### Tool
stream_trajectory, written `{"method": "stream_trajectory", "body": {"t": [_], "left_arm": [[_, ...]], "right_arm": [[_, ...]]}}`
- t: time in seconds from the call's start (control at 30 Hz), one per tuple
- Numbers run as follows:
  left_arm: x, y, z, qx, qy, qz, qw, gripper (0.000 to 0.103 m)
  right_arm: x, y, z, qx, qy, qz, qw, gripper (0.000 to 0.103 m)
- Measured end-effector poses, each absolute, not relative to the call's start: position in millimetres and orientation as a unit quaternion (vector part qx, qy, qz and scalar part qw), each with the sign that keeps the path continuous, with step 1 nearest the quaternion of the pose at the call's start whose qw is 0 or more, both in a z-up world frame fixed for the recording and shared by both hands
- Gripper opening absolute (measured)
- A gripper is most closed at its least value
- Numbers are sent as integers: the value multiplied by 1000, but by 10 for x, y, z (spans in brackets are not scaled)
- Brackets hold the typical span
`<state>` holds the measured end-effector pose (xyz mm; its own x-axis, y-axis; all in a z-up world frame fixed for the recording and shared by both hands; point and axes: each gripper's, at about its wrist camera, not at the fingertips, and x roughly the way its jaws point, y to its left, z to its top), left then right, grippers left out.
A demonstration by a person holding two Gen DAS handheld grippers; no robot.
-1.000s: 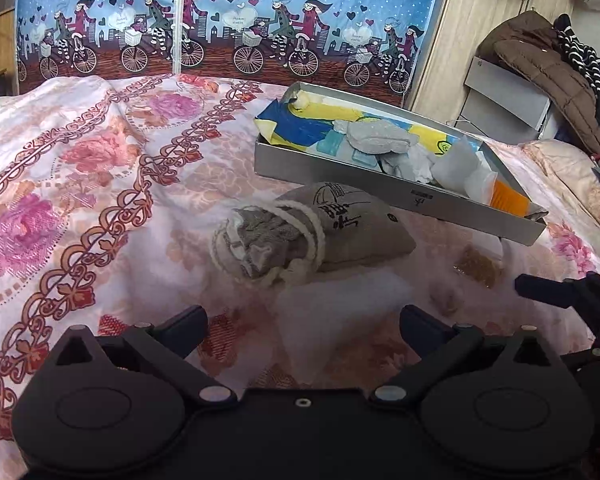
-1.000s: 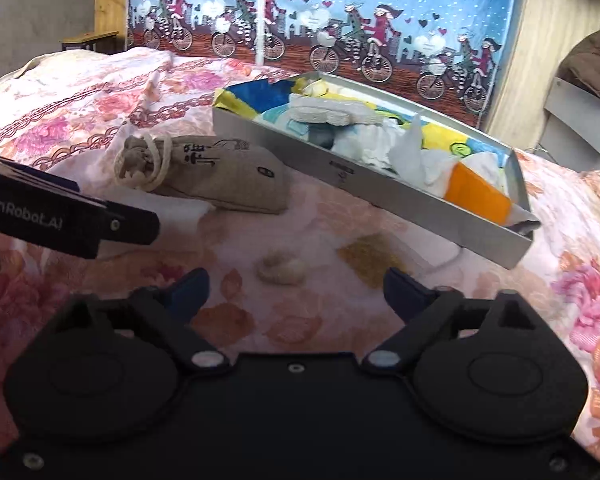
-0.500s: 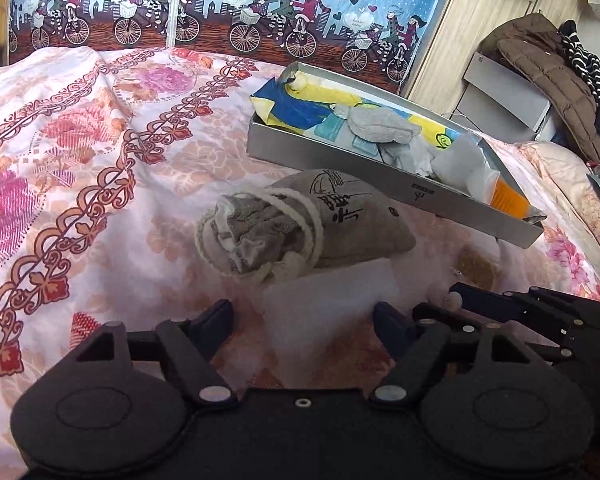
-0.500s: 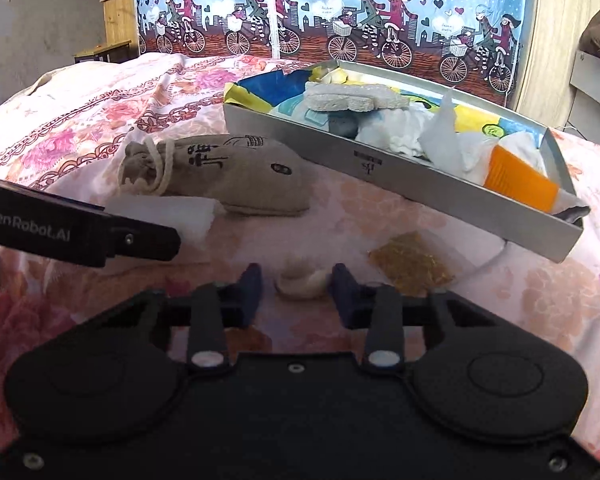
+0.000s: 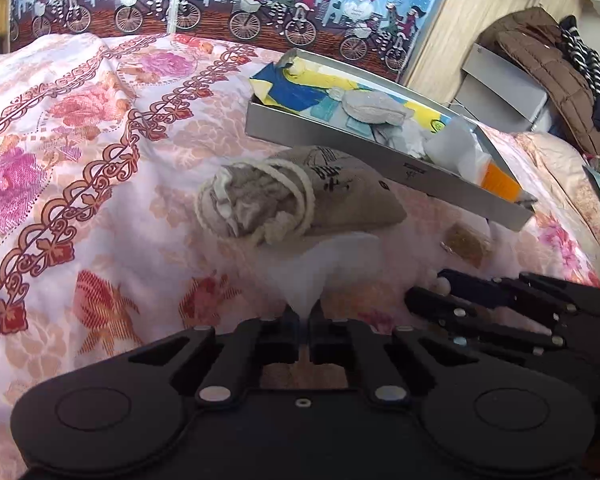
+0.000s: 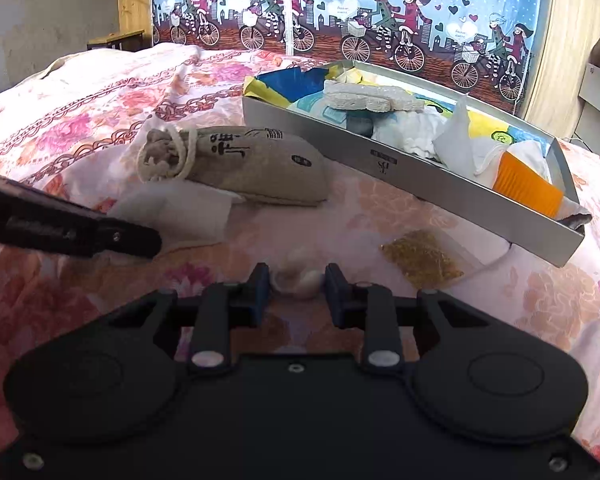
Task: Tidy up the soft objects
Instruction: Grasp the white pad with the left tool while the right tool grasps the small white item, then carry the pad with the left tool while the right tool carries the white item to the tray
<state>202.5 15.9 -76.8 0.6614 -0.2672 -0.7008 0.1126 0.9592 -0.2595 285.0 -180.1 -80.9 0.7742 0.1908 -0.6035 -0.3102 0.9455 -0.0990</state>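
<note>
A thin white tissue (image 5: 324, 260) lies on the floral bedspread, its far edge under a beige drawstring pouch (image 5: 312, 196). My left gripper (image 5: 304, 314) is shut on the tissue's near corner, which is drawn up into a peak. In the right wrist view, a small white cotton ball (image 6: 298, 274) sits between the fingers of my right gripper (image 6: 298, 280). Its jaws are closing and the pads touch the ball on both sides. Behind the pouch, the grey tray (image 6: 420, 176) holds several cloths and an orange item.
A clear packet of golden-brown grains (image 6: 422, 258) lies in front of the tray's right end. A left gripper finger (image 6: 132, 240) reaches in from the left. A cyclist-print curtain (image 5: 260, 0) hangs behind the bed, with piled clothes (image 5: 552, 72) at the right.
Both grippers went from wide open to closed: the left onto the tissue's near corner, the right around the cotton ball. Both views moved slightly closer to the bedspread.
</note>
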Motion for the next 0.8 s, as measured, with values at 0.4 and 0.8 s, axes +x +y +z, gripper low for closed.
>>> {"method": "stream_trajectory", "body": {"t": [0.4, 0.8], "left_arm": [[1524, -17, -518, -44, 366, -129, 920, 2], [1123, -175, -92, -10, 322, -151, 935, 2]], "right_arm": [[2490, -1875, -597, -122, 311, 127, 934, 22], [2198, -2018, -171, -100, 266, 122, 951, 23]]}}
